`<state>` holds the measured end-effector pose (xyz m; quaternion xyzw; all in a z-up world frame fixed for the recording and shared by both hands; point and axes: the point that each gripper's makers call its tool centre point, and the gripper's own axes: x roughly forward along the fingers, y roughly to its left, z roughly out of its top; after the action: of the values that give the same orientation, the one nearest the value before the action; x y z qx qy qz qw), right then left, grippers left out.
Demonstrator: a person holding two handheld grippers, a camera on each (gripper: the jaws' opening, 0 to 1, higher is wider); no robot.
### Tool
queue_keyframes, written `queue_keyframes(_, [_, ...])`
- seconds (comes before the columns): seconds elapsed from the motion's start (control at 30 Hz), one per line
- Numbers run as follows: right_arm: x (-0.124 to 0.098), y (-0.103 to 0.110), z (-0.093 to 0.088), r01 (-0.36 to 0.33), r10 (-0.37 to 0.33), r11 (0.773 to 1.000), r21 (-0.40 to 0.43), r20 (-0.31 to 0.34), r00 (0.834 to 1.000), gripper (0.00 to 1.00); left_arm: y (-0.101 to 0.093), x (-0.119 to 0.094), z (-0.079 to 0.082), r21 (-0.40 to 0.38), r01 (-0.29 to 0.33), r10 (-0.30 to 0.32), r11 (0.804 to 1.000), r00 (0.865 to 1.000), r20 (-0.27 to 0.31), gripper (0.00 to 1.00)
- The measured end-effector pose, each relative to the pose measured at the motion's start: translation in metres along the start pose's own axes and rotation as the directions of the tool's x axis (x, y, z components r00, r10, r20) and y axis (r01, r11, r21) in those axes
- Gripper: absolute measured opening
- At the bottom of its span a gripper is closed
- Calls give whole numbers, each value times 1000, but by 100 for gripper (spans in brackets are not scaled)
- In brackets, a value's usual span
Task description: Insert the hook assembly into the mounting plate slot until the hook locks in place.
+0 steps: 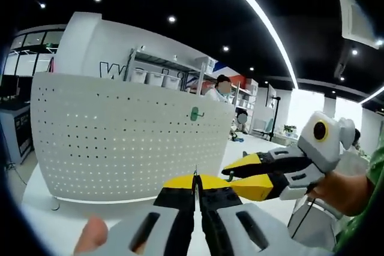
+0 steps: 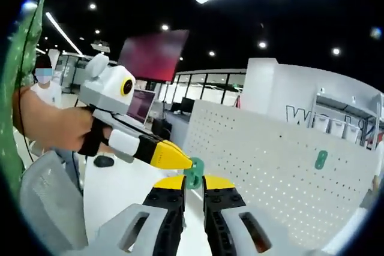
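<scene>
Left tongs [image 1: 196, 185] pressed together, empty. Right tongs [image 2: 193, 182] clamped on a green hook [image 2: 193, 173]. At two o'clock, another green hook [image 2: 321, 159] on the white pegboard [image 2: 264, 160].

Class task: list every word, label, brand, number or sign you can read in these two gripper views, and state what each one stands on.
"W": large dark lettering on the white wall behind the pegboard in the left gripper view; the rest is cut off by shelving.
"W" plus partial letters: the same lettering in the right gripper view, too hidden to read further.
The bins on the shelves: any labels are too small to read.
The pegboard and both hooks: no text visible.
</scene>
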<state>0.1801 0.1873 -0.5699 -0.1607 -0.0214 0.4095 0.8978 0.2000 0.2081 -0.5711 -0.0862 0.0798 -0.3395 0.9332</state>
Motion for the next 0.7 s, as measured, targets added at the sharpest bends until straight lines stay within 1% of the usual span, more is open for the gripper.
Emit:
queue_keyframes(0.17, [1,-7,-1,34,-34,999,-34,-8,999,6,-6,3,0,1,11,-11,1000,1000,-3,1])
queue_keyframes(0.23, [1,-8,-1,40,-40,999,-31,-6,999,6,-8,4,0,-2,15,-15,1000,1000,-1,1])
queue_keyframes(0.43, [0,-11,-3,51,-52,998,-48,-14,999,5,-13,6,1,-6,27,-27,1000,1000,1,1])
queue_keyframes(0.7, [1,-12,-5,60,-62,996,-69,-19,998,5,-14,7,1,-19,29,-29,999,1000,0,1])
